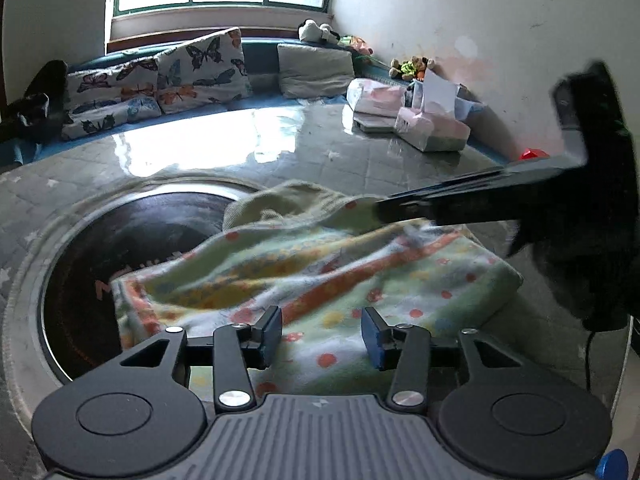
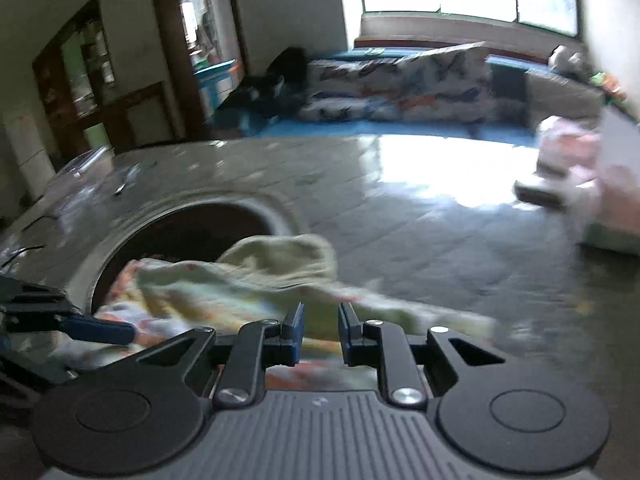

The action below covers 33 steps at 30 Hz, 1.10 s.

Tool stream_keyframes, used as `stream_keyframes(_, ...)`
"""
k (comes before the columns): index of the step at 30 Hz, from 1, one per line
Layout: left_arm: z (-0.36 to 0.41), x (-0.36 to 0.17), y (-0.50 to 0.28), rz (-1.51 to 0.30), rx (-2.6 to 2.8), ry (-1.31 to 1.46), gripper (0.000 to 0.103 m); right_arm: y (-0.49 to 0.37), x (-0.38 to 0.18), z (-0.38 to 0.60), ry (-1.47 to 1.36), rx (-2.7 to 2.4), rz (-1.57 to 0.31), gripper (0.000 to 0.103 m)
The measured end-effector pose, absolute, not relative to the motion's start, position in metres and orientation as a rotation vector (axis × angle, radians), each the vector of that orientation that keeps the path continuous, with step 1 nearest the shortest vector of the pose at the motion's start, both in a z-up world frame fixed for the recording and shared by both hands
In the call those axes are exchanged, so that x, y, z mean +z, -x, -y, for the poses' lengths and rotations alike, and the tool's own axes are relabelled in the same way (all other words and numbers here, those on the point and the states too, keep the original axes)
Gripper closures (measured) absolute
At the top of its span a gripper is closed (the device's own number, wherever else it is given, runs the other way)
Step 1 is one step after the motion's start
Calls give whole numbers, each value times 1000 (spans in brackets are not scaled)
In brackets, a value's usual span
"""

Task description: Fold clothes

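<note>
Both the left hand-held gripper (image 1: 322,334) and the right hand-held gripper (image 2: 320,330) stand open and empty over the spotted cloth (image 1: 360,276), which overlaps the desk's (image 1: 280,148) round recess (image 1: 120,248); pink packages (image 1: 424,120) lie well apart.

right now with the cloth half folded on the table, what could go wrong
1. The patterned cloth partly overhangs the round dark recess in the table; a tug could drag it in.
2. Neither the left gripper nor the right gripper visibly pinches fabric, so the raised fold may slump open.
3. The right gripper crosses close over the cloth in the left view, so the two could collide.
</note>
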State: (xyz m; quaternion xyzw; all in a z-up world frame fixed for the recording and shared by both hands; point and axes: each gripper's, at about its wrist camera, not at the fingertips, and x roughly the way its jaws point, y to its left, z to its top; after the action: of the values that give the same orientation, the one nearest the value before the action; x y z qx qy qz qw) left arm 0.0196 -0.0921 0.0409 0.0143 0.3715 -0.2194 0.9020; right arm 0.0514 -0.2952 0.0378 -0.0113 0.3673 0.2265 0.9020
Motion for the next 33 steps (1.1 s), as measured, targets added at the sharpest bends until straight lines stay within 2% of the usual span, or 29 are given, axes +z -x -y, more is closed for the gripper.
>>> stream_keyframes(7,91,35,-17,-766,-456,-37,54,-86,23,280,8,423,-785,85)
stream_keyframes(15,77,50,-32,-728,-400,18,54,-70,41,263,57,517,-754,84)
stream_keyframes(25,65,45,-82,-778,-332,73,63,-88,28,247,46,513,-763,83)
stream_keyframes(33,64,30,-103,-814,-289,78,66,-46,35,252,174,579,-761,82)
